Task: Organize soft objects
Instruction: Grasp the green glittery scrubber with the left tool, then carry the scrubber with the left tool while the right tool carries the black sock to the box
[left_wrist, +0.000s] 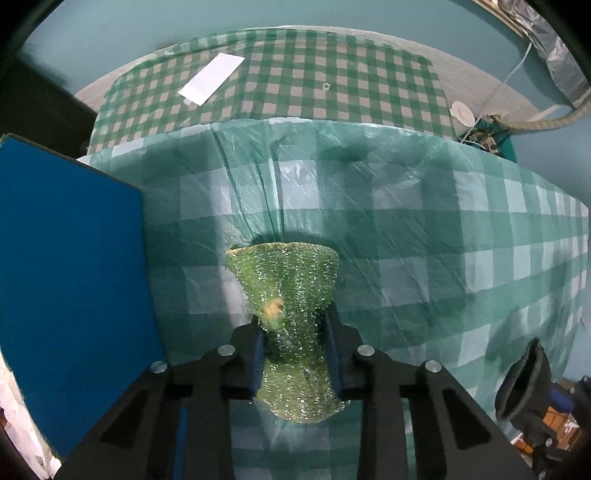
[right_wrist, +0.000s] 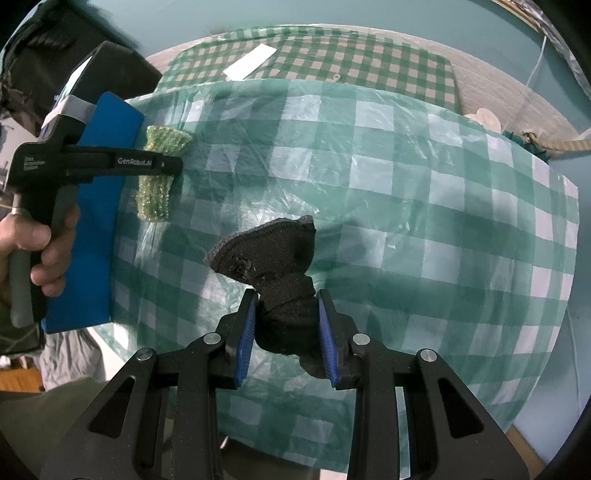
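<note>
Teal wall (left_wrist: 110, 33) behind — green-checked plastic cloth (left_wrist: 424, 229) over the table, dim bluish light

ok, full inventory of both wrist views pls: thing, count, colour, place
sparkly scrubber: 1, green, on the near table beside the blue board, pinched in the left gripper
sock-like cloth: 1, black, bunched in the right gripper above the near table
flat board: 1, blue, at the near table's left edge
plastic cover: 1, green and white check, over the near table
checked cloth: 1, green and beige, on the far surface
paper strip: 1, white, on the far cloth
small ring: 1, white, on the far cloth
left gripper: 1, black, blue pads, shut on the scrubber
right gripper: 1, black, blue pads, shut on the cloth
hand: 1, on the left gripper's handle
</note>
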